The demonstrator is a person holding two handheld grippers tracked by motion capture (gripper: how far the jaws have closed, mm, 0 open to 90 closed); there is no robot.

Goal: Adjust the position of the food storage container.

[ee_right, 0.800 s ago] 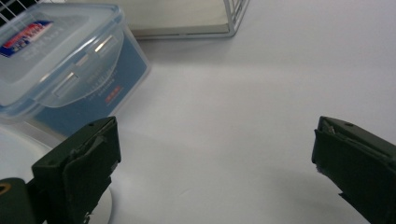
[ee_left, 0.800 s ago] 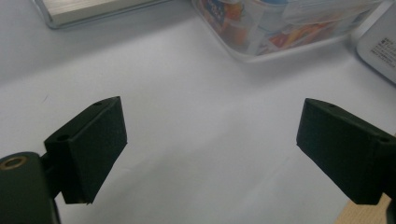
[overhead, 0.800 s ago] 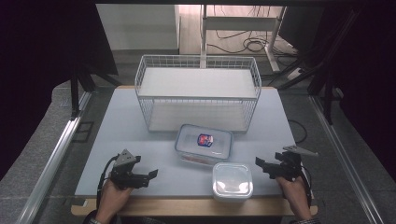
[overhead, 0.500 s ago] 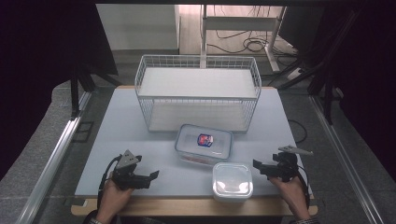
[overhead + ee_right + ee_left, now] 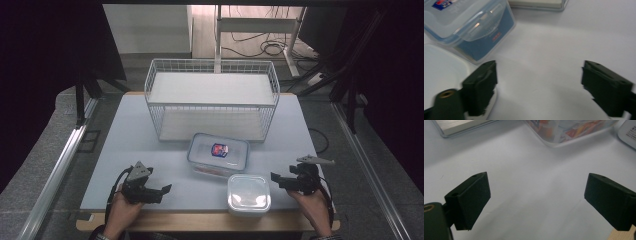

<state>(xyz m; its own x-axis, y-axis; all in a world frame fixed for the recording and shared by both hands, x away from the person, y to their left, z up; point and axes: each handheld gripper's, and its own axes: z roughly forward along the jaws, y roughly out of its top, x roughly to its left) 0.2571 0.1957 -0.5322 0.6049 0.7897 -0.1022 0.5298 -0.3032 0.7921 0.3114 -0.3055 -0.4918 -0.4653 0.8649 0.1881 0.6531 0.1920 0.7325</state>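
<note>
Both forearms in from the near edge, one at each lower corner of the high view. Left hand [image 5: 121, 212] wrapped around the left hand-held gripper [image 5: 162, 190], held low and about level, jaws aimed toward the right, grey three-cornered plate on top, cable looping beside the wrist. Jaws spread wide in the left gripper view, nothing between the pads. Right hand [image 5: 312, 207] gripping the right hand-held gripper [image 5: 276, 178], likewise low and level, jaws aimed toward the left. Jaws wide apart, nothing between them.
</note>
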